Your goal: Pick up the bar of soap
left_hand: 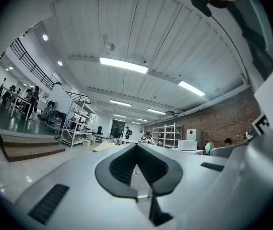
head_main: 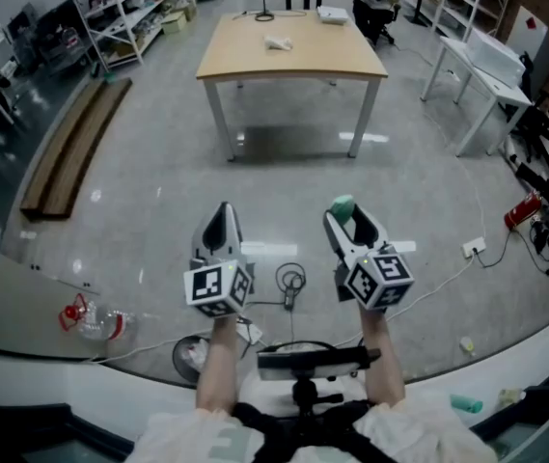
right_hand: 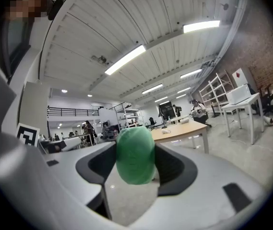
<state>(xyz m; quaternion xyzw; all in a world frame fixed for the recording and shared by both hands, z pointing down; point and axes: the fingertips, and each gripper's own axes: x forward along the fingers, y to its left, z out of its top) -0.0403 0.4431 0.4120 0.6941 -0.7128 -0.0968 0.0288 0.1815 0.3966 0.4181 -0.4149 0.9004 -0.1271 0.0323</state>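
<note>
Right tongs [head_main: 353,222] clamped on green soap [right_hand: 135,158]; left tongs [head_main: 222,222] closed, empty. Open floor [head_main: 158,172] around; table [head_main: 293,63] well ahead.

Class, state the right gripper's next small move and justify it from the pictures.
Probably just hold steady: the right gripper is already shut on the soap, well above the floor, and the left gripper is shut and empty.
</note>
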